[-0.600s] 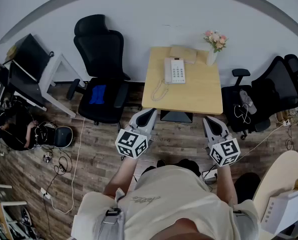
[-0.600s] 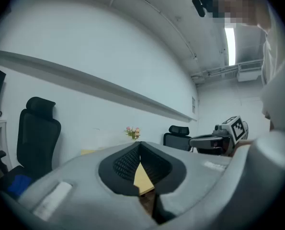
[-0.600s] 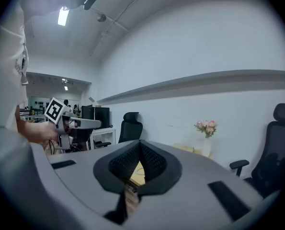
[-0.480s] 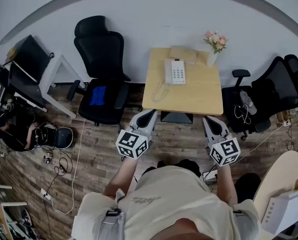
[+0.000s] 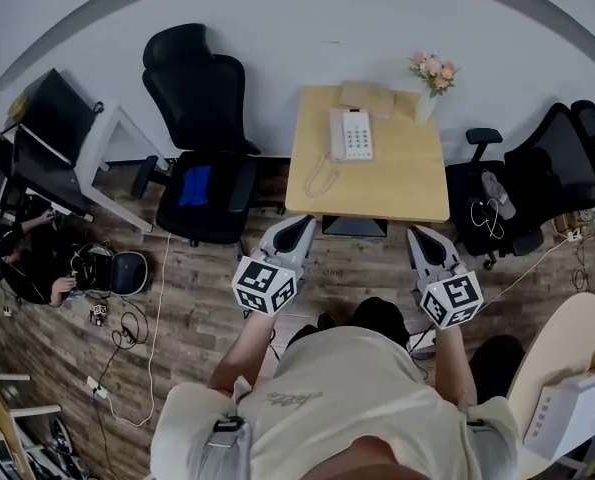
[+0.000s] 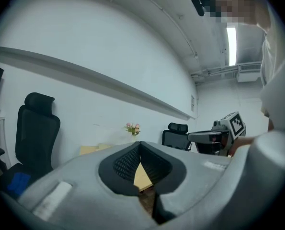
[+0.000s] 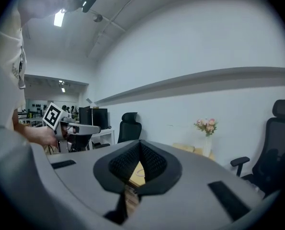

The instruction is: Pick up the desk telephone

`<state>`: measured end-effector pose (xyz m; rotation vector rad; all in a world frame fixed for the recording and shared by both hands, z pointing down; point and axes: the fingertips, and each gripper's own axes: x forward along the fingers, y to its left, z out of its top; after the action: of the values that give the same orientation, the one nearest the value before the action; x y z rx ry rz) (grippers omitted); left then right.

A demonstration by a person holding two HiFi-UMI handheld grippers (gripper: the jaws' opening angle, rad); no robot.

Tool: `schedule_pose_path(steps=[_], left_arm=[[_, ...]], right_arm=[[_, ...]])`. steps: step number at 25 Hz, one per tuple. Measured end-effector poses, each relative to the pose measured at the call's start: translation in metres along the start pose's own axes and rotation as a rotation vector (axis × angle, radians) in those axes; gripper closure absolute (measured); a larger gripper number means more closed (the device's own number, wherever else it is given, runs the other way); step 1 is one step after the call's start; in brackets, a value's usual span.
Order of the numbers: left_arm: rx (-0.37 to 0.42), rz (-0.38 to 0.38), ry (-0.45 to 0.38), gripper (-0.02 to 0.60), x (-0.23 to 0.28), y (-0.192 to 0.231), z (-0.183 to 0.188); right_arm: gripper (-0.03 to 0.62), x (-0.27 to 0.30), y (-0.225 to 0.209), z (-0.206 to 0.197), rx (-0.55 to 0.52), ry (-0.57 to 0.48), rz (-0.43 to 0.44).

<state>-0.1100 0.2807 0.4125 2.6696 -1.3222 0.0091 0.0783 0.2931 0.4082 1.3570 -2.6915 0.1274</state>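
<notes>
A white desk telephone with a coiled cord sits at the far middle of a small wooden table, seen in the head view. My left gripper and right gripper hover over the floor, short of the table's near edge. Both are shut with nothing between their jaws. In the left gripper view the shut jaws meet at the gripper tip, with a sliver of table showing behind. The right gripper looks the same in its own view. The phone is hidden in both gripper views.
A vase of pink flowers and a tan box stand at the table's far edge. Black office chairs flank it on the left and on the right. A person crouches among cables at far left.
The view has shifted slightly: the table and phone sit a touch further right and nearer. Both grippers keep the same shut pose in front of me.
</notes>
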Motion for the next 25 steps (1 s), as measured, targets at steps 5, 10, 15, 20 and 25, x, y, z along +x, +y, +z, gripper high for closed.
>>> schedule_pose_path(steps=[5, 10, 15, 20, 25], left_arm=[[-0.044, -0.006, 0.028, 0.565, 0.016, 0.007, -0.014], [-0.062, -0.006, 0.069, 0.565, 0.044, 0.018, -0.028], [-0.078, 0.016, 0.151, 0.565, 0.072, 0.037, -0.04], [-0.004, 0.015, 0.154, 0.565, 0.124, 0.056, -0.015], [0.049, 0.008, 0.124, 0.565, 0.169, 0.058, 0.01]], right_arm=[[0.592, 0.006, -0.011, -0.01, -0.016, 0.05, -0.02], [0.592, 0.024, -0.035, -0.026, 0.03, 0.095, -0.021], [0.592, 0.056, -0.062, -0.04, 0.093, 0.116, 0.006], [0.592, 0.103, -0.106, -0.027, 0.096, 0.08, 0.033], [0.592, 0.132, -0.142, -0.017, 0.101, 0.058, 0.067]])
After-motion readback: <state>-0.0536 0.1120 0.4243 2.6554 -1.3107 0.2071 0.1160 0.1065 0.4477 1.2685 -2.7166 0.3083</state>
